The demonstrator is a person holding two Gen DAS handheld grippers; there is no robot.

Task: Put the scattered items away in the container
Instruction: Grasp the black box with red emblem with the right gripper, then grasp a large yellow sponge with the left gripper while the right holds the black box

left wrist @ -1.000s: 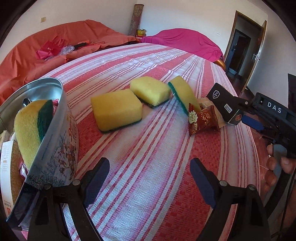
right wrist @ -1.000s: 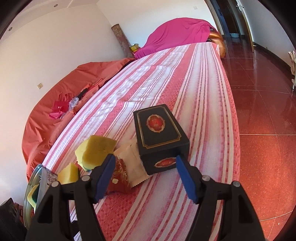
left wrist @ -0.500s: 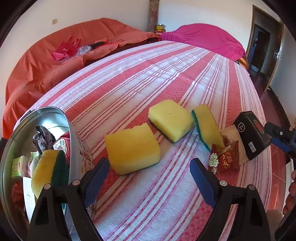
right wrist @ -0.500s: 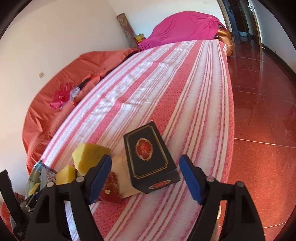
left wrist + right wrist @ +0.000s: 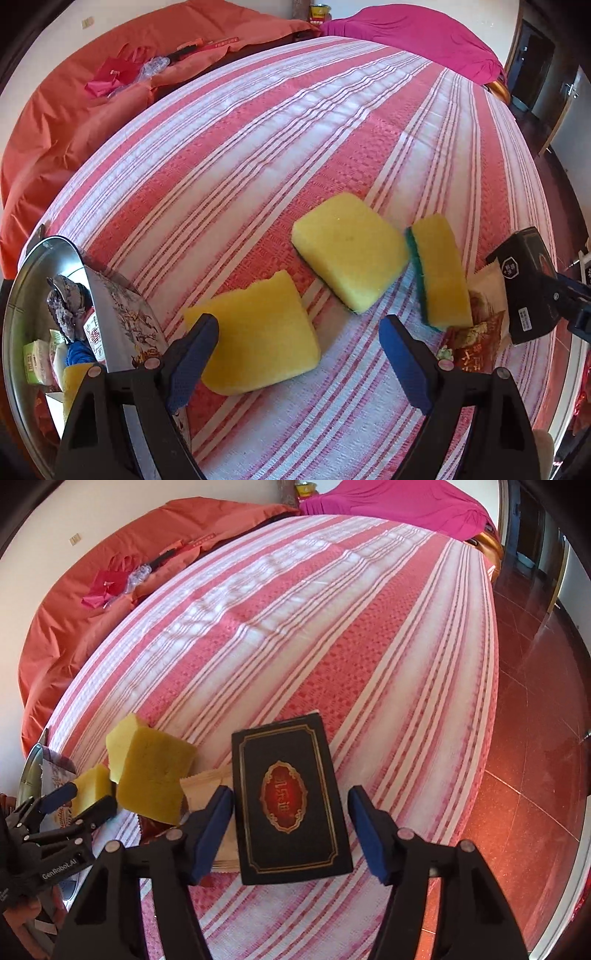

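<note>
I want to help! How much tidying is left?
Done: the tin holds a sponge and small packs. In hand: the right gripper's jaws have just been closing around the black box, not gripping yet. Left: three sponges and snack packets; the left gripper hovers open.

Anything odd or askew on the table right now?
One sponge stands tilted on its edge, green side showing, leaning over the snack packets rather than lying flat like the other two. The nearest sponge has a notched, uneven top edge. Nothing spilled.
</note>
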